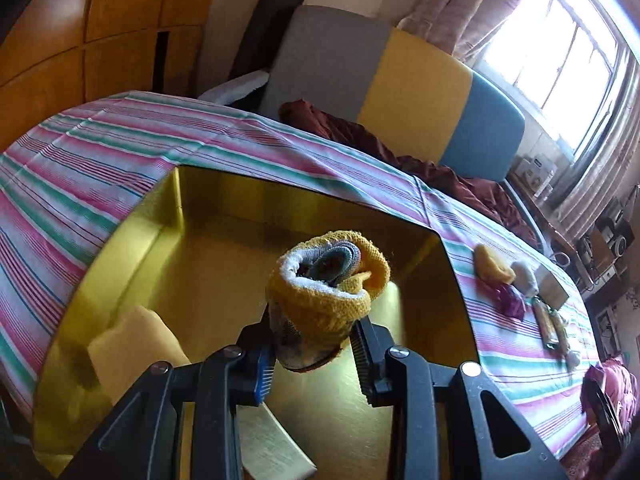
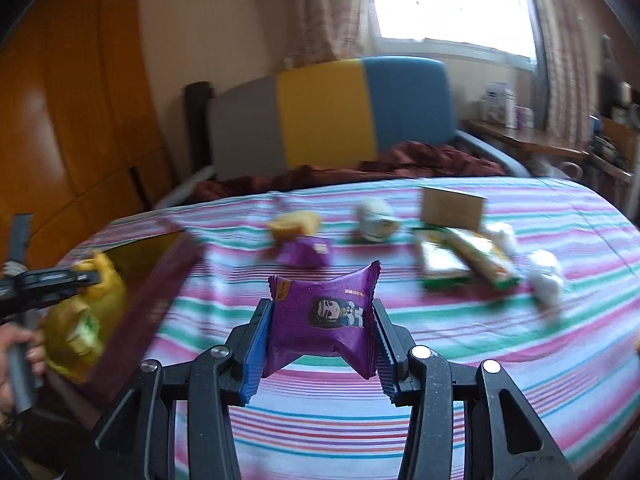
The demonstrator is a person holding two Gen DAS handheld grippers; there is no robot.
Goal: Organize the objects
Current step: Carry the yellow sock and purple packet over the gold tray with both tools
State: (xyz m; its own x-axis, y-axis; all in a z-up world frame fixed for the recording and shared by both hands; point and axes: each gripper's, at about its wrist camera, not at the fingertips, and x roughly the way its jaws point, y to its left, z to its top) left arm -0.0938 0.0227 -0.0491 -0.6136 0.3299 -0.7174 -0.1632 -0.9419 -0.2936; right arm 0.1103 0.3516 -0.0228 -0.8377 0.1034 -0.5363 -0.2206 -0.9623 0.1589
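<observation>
My left gripper (image 1: pixel 316 332) is shut on a rolled yellow sock bundle (image 1: pixel 328 280) with grey and white showing at its open end. It hangs over the open gold-lined box (image 1: pixel 168 208). In the right wrist view the same bundle (image 2: pixel 108 288) and left gripper (image 2: pixel 86 278) show at the far left, over the box's dark red wall (image 2: pixel 160 300). My right gripper (image 2: pixel 320 336) is shut on a purple snack packet (image 2: pixel 324 320) with a cartoon figure, held above the striped bedsheet (image 2: pixel 440 360).
A pale yellow block (image 1: pixel 132 344) and a printed paper (image 1: pixel 272 448) lie in the box. On the sheet beyond lie a yellow roll (image 2: pixel 294 226), another purple packet (image 2: pixel 306 254), a white roll (image 2: pixel 376 218), a cardboard box (image 2: pixel 452 208), green snack packs (image 2: pixel 464 260) and white socks (image 2: pixel 544 276).
</observation>
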